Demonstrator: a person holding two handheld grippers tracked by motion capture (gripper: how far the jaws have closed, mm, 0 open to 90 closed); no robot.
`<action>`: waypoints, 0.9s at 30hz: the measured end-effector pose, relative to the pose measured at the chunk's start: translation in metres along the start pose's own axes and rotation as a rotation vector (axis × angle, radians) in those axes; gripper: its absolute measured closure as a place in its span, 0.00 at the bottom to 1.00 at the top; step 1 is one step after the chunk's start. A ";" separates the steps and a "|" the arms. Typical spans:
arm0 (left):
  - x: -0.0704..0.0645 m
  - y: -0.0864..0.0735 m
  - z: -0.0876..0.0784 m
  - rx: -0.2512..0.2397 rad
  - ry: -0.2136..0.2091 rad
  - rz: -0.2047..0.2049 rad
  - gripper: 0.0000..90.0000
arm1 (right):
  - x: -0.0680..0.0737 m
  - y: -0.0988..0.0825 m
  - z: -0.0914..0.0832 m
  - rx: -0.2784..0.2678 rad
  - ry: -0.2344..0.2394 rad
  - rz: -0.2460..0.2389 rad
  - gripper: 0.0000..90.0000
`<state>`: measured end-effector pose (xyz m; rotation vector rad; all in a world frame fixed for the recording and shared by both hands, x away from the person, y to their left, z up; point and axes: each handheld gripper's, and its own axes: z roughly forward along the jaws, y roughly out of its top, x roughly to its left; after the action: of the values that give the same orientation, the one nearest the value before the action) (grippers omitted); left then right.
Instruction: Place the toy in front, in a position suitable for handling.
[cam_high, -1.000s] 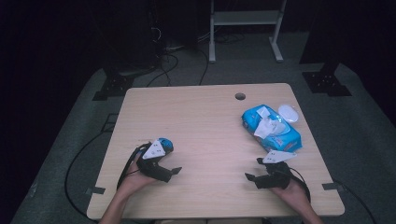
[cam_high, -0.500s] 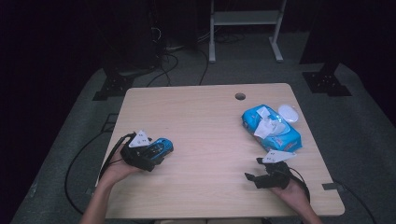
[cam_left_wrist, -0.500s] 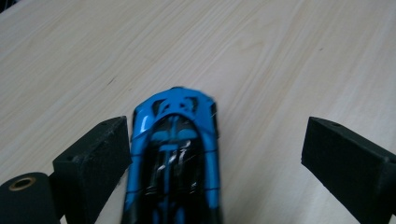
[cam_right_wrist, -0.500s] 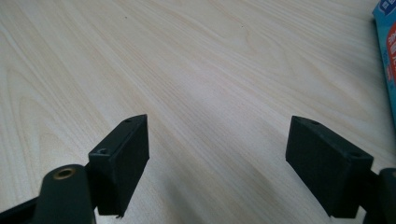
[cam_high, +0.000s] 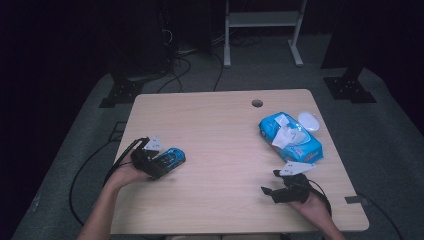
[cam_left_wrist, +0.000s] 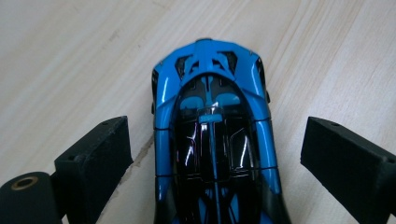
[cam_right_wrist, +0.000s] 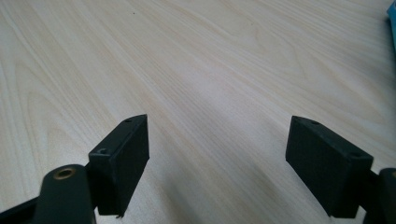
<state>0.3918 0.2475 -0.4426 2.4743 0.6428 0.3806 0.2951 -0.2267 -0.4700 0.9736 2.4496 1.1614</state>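
Near the table's (cam_high: 220, 120) left edge sits a glossy blue and black toy car (cam_left_wrist: 215, 140). My left claw (cam_left_wrist: 215, 163) is spread wide around it, jaws clear of both sides. My right claw (cam_right_wrist: 217, 158) gapes empty near the front edge.

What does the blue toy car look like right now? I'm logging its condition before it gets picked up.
The toy car is a small glossy sports model, bright blue with a black cabin and black panels that catch reflections; it looks like hard plastic or painted metal. No damage shows. It stands on the wooden table near the person's left side. The left tool straddles it lengthwise, open, with table showing between each jaw and the car's flanks. The end toward the camera is cut off from view.
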 end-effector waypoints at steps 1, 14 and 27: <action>0.001 -0.001 0.003 0.006 -0.004 -0.006 0.09 | 0.000 0.000 0.000 0.001 -0.001 -0.004 0.23; 0.011 -0.007 0.020 0.049 -0.079 -0.061 0.15 | 0.003 0.001 0.003 0.012 0.009 -0.011 0.23; 0.013 -0.007 0.022 0.039 -0.076 -0.084 0.13 | 0.004 0.001 0.002 0.014 0.014 -0.019 0.23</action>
<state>0.4085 0.2496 -0.4629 2.4757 0.7265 0.2432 0.2939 -0.2219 -0.4703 0.9475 2.4761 1.1501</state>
